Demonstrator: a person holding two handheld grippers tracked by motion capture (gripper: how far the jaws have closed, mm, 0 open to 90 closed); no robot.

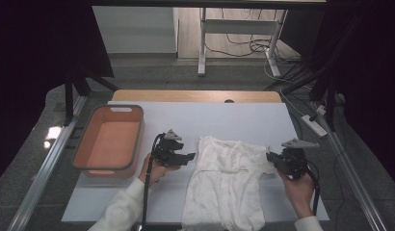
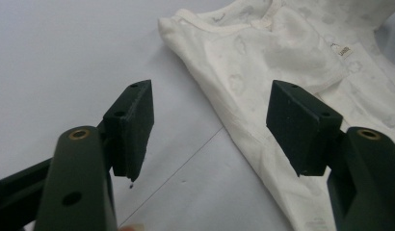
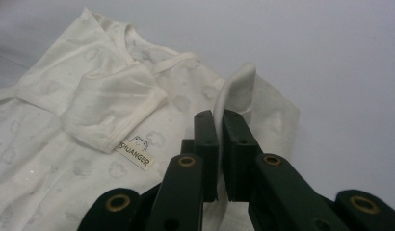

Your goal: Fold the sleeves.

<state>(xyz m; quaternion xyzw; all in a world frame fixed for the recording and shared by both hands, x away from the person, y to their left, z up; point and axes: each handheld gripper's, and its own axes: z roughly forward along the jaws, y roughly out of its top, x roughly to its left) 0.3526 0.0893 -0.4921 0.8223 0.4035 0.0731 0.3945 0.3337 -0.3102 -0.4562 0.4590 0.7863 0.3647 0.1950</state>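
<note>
Garment: white cloud-printed baby romper (image 1: 223, 185) lying flat on white-covered table (image 1: 243, 120)
Left hand-held gripper (image 2: 210, 130): hovering beside romper's edge, jaws gaping, holding nothing
Right hand-held gripper (image 3: 218, 154): pinching romper's sleeve edge

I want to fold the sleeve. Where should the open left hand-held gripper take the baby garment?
Grip the folded sleeve edge of the baby garment, coming with the left hand-held gripper from the bare table side; that edge lies flat and free there.
</note>
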